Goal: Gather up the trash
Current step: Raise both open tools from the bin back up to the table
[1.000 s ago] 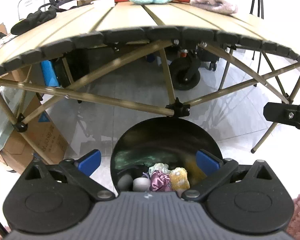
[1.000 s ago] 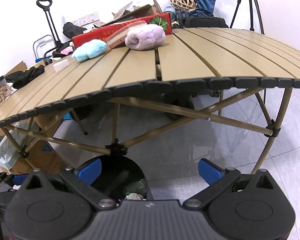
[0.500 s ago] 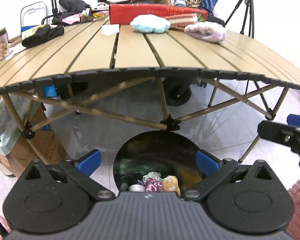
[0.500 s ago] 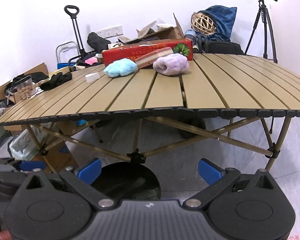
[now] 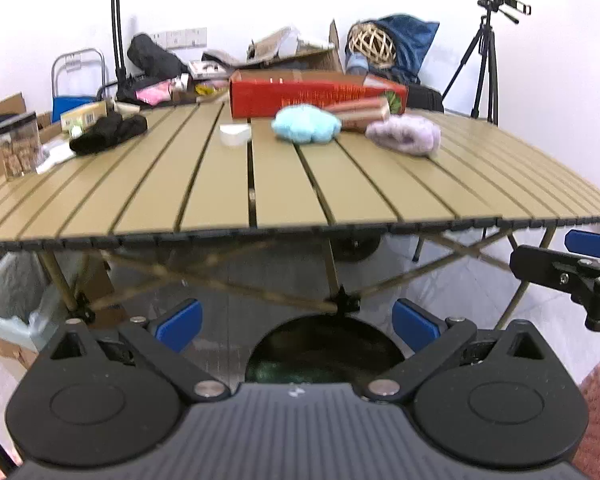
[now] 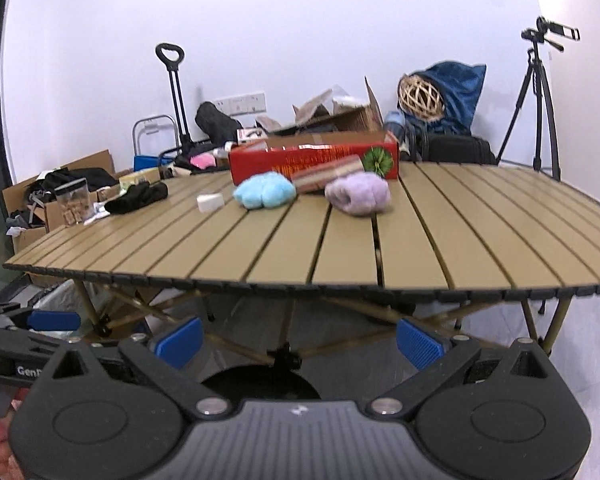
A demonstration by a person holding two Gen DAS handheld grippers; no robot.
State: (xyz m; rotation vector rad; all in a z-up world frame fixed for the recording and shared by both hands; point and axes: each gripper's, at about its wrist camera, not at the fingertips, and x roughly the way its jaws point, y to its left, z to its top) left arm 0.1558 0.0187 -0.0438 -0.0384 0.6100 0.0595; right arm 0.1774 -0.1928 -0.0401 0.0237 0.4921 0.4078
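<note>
1. Left wrist view: my left gripper [image 5: 296,322] is released, blue pads wide apart and nothing between them. It hangs just in front of the surface [image 5: 284,196], low at its near edge.
2. My right gripper [image 6: 298,340] is likewise released and empty, level with the left one; its blue-tipped finger shows at the edge of the left view.
3. Directly below and ahead, under the surface, sits the dark round bin [image 5: 324,344]; I cannot see its contents from here.
4. On the surface, well apart from both grippers: a small white piece [image 5: 235,134], a fluffy light-blue lump [image 5: 306,123] and a fluffy lilac lump [image 5: 404,134], both just beside a red box [image 5: 312,94].
5. I judge the collecting unfinished: these pieces lie untouched, soft and crumpled-looking, likely easy to pinch.
</note>
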